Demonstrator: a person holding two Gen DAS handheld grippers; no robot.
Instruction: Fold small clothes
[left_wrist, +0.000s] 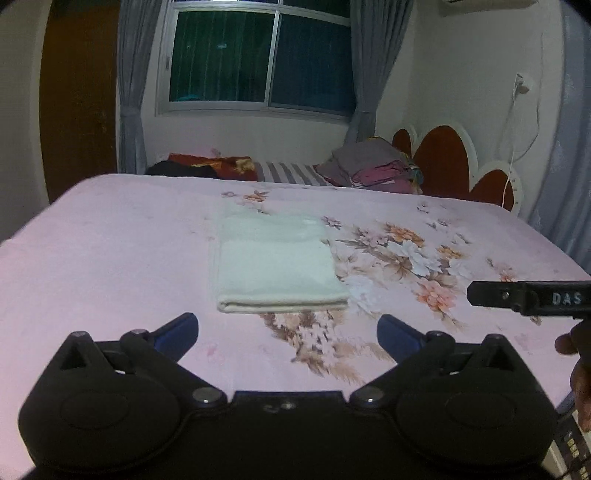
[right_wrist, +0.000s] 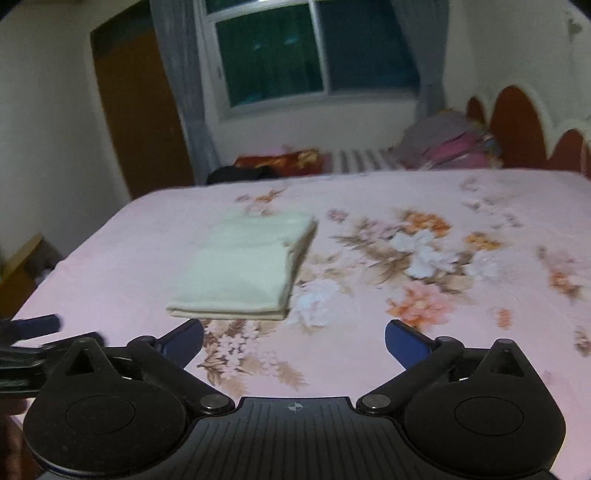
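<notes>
Folded cream-white cloth rectangle (left_wrist: 277, 266) (right_wrist: 243, 269), plain and unpatterned. Pale pink bedsheet (left_wrist: 110, 258) (right_wrist: 129, 258) printed with orange, white and pink blossoms on brown-beige foliage. Black plastic left gripper (left_wrist: 287, 334) with dark blue fingertips (left_wrist: 177, 330); right gripper (right_wrist: 294, 339) coloured alike. Scalloped headboard (left_wrist: 443, 155) (right_wrist: 513, 122): red-brown panels, white borders. Grey curtains (left_wrist: 131, 74); brown wooden door (left_wrist: 77, 92). Grey-and-white striped fabric (left_wrist: 288, 171) beyond the sheet.

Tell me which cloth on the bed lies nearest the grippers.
The folded cream cloth, alone on the floral sheet before both open grippers; the grey and pink clothes pile sits far by the headboard.
</notes>
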